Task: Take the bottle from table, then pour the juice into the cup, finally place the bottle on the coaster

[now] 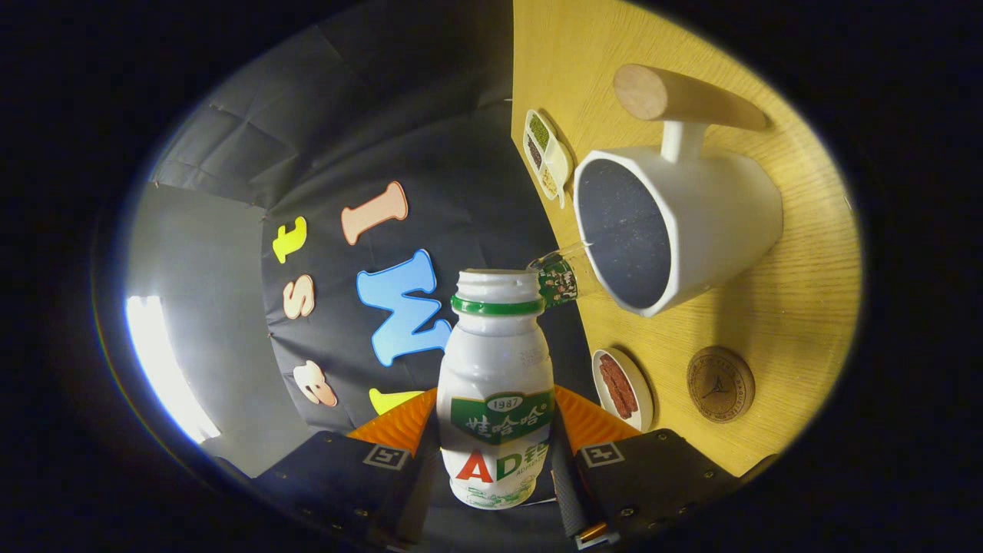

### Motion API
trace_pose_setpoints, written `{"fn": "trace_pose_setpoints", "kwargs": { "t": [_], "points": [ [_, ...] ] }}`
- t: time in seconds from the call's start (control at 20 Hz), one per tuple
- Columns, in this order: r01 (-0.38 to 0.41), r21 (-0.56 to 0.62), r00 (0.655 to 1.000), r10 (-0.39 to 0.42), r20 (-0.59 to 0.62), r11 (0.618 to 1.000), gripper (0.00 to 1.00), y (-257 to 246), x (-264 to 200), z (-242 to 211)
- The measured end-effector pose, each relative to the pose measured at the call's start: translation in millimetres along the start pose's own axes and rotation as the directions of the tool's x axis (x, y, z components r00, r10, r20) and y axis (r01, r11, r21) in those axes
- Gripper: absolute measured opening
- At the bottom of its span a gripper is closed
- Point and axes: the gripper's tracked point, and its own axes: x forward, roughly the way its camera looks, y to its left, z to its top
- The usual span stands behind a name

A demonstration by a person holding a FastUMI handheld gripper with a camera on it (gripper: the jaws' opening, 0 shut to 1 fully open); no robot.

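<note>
A white bottle (495,369) with a green neck band and a green label sits between my fingers, and my gripper (495,426) is shut on its body. Its cap is off. The view is rolled, so the yellow wooden table (799,307) stands like a wall beside the bottle, which lies on its side. A white cup (691,223) with a dark inside and a wooden handle (683,96) stands on the table; the bottle's open mouth (498,283) is close beside its rim, just short of the opening. I see no juice flowing. A round brown coaster (720,384) lies next to the cup.
Between the coaster and my fingers sits a small white dish (623,388) with reddish-brown strips. A small glass jar (561,278) peeks out by the cup's rim. A divided white tray (544,150) of seeds lies beyond the cup, at the table's edge.
</note>
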Motion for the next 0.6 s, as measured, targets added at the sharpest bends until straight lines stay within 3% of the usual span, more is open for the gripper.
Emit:
{"fn": "trace_pose_setpoints", "kwargs": {
  "t": [0.6],
  "points": [
    [-0.023,0.057,1.000,0.023,0.004,0.998,0.66,0.1,-1.0,1.2]
  ]
}}
